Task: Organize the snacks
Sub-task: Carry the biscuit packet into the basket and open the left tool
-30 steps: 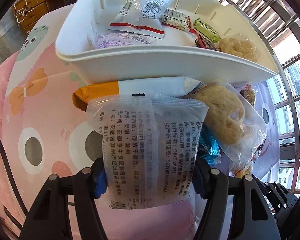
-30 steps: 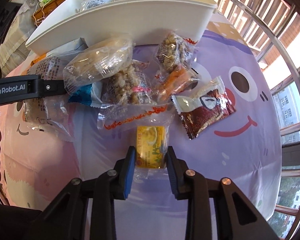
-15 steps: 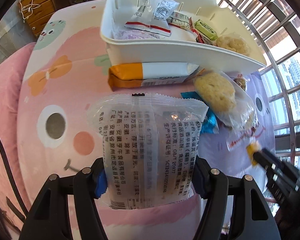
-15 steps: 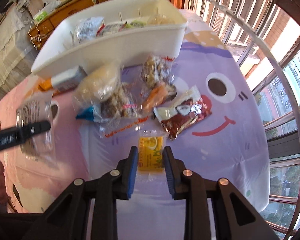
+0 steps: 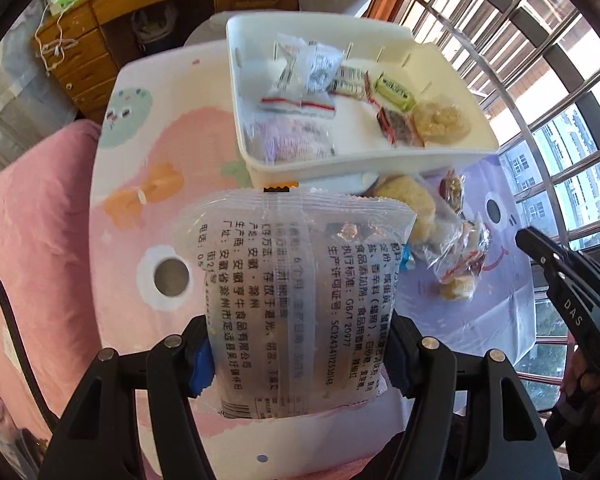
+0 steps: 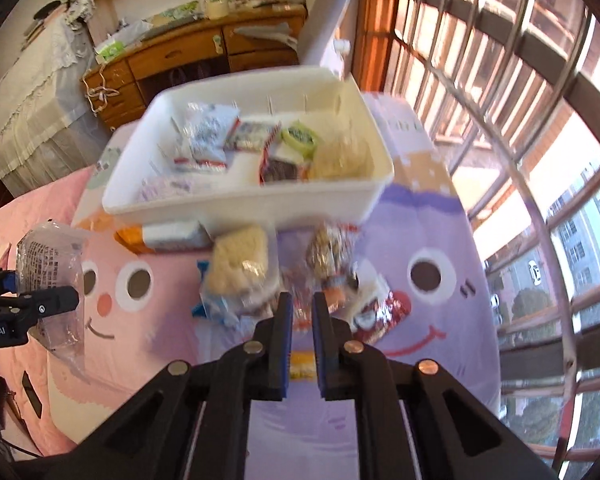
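Both tools raised above the desk (image 6: 420, 216), left tool (image 5: 296, 354) clamping clear packet (image 5: 296, 300), right tool (image 6: 299, 344) just narrowed, seemingly pinching yellow snack (image 6: 302, 362), ready for white bin (image 6: 236, 206).

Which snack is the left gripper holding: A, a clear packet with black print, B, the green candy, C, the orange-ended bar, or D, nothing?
A: the left gripper has its blue pads pressed on both sides of the clear packet with black print.
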A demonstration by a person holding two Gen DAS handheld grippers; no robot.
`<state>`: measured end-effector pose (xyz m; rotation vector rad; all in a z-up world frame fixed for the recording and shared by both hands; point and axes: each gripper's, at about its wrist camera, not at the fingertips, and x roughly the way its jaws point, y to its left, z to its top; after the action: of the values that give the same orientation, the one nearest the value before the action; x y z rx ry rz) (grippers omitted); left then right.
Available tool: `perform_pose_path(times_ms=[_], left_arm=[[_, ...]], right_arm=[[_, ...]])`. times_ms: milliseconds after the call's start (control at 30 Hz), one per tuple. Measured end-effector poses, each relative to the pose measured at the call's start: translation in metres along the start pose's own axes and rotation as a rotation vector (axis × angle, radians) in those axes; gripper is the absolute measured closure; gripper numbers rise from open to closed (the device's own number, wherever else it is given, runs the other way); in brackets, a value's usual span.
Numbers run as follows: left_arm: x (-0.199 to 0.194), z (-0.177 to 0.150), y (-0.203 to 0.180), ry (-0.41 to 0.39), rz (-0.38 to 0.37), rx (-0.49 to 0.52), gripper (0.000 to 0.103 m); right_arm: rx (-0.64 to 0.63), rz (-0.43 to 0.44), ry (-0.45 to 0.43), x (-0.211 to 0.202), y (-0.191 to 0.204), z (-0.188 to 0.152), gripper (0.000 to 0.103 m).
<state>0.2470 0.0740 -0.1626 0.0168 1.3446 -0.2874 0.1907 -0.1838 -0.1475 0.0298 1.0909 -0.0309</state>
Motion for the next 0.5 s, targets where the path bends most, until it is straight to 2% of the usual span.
perform_pose_path(times_ms=[233,500], left_arm=[[-0.026,0.039,0.002,-0.041,0.0,0.049,0.037],[-0.036,0.093,-0.002,-0.123,-0.001,0.076,0.037]], right_arm=[[-0.032,0.011,-0.043,-0.012,0.007,0.023,0.095],[-0.009,-0.002,-0.018,-0.01,0.001,0.031,0.095]])
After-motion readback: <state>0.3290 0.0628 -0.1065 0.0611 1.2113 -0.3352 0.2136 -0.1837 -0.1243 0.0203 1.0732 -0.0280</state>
